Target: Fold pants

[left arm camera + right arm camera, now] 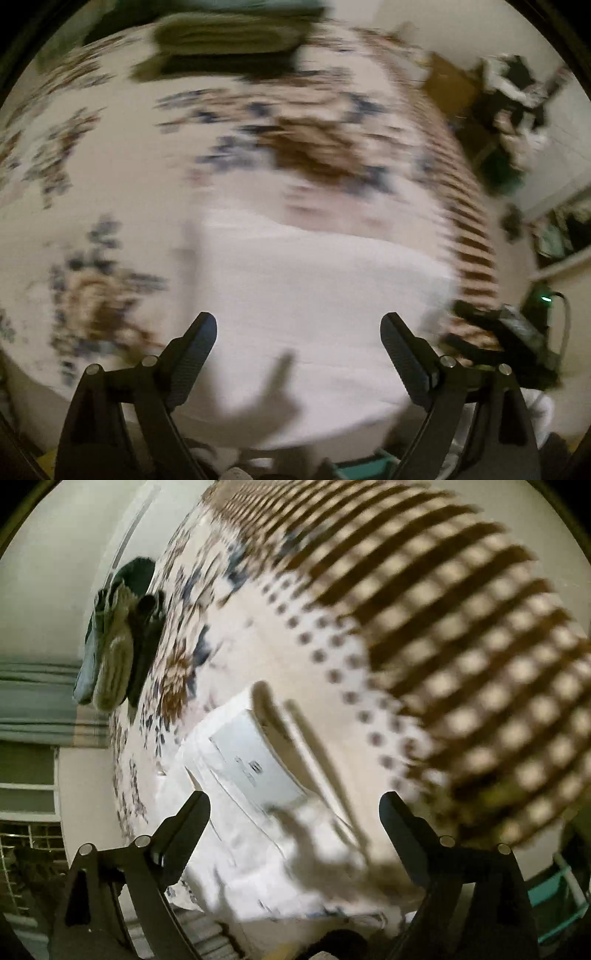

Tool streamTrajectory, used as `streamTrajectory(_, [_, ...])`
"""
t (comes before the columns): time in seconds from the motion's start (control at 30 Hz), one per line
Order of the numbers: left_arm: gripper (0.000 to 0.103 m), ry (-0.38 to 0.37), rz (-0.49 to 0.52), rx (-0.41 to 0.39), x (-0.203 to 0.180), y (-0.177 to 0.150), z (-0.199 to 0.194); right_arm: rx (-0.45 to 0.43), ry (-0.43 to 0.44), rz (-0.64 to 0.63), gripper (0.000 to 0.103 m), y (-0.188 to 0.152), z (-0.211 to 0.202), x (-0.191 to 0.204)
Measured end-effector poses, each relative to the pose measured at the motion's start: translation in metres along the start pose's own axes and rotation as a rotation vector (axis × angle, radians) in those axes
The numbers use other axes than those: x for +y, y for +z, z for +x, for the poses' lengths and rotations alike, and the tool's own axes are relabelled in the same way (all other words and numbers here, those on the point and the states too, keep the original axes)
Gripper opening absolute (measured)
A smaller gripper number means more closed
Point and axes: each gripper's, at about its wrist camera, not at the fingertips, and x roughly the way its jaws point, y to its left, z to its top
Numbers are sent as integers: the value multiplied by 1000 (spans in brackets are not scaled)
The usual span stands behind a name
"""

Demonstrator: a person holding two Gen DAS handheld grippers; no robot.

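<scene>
Both frames motion-blurred. Left gripper point(298, 334) fingers spread wide, nothing btwn them, hovering over white pants point(317, 295) lying flat on floral bedspread point(92, 155) near its striped edge. Right gripper point(294, 812) also spread, empty, above same pants point(255, 771). Stack of folded clothes point(229, 40) at far side of bed, well apart from pants

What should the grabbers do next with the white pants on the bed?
Probably lower both grippers and pinch one edge of the white pants, ready to fold. The left gripper and right gripper are both open and hold nothing, and the pants lie on the flowered bedspread. The pictures are blurred, so which edge is the waistband is unclear.
</scene>
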Motion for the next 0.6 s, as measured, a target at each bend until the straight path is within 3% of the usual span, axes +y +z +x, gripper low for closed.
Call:
streamTrajectory(0.13, [91, 62, -90, 58, 57, 17, 33, 97, 22, 49, 91, 15, 47, 0])
streamTrajectory(0.17, [91, 52, -113, 73, 66, 21, 40, 112, 51, 56, 67, 15, 55, -1])
streamTrajectory(0.2, [91, 45, -133, 82, 72, 26, 47, 106, 62, 38, 52, 14, 58, 3])
streamTrajectory(0.27, [91, 26, -152, 81, 79, 34, 53, 68, 15, -22, 27, 10, 54, 16])
streamTrajectory(0.3, [91, 17, -153, 80, 78, 37, 56, 57, 11, -35, 19, 7, 50, 21])
streamTrajectory(0.43, [91, -32, -166, 97, 73, 54, 75, -16, -62, -32, 13, -3, 18, 31])
streamTrajectory(0.6, [91, -33, -192, 150, 71, 80, 118, -40, -116, 9, 11, -8, 1, 20])
